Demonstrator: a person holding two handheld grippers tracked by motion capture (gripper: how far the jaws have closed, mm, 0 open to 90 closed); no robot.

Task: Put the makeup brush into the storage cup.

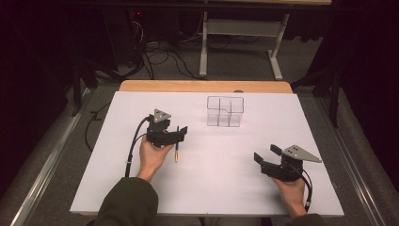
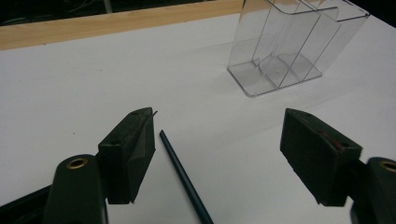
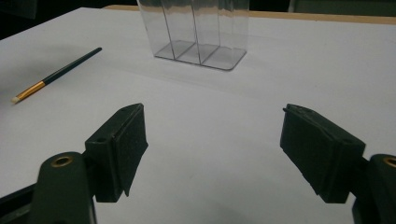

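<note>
A thin brush (image 1: 177,147) with a dark handle, gold ferrule and pale tip lies on the white board (image 1: 211,188), left of centre. My left gripper (image 1: 173,129) stands open over the handle's far end. In the left gripper view the handle (image 2: 183,173) runs between the jaws, close to the left one, with the gripper (image 2: 219,140) touching nothing. A clear divided organizer (image 1: 225,112) stands empty at the back centre. My right gripper (image 1: 266,153) is open at the front right with nothing in it. From the right gripper (image 3: 212,140) view, the brush (image 3: 56,74) and organizer (image 3: 196,32) lie ahead.
A wooden table edge (image 1: 202,86) runs behind the board. Beyond it are floor cables (image 1: 155,56) and a grey desk frame (image 1: 240,42). Metal rails (image 1: 51,155) flank the table. A person's hands and a dark sleeve (image 1: 127,202) come in from the bottom.
</note>
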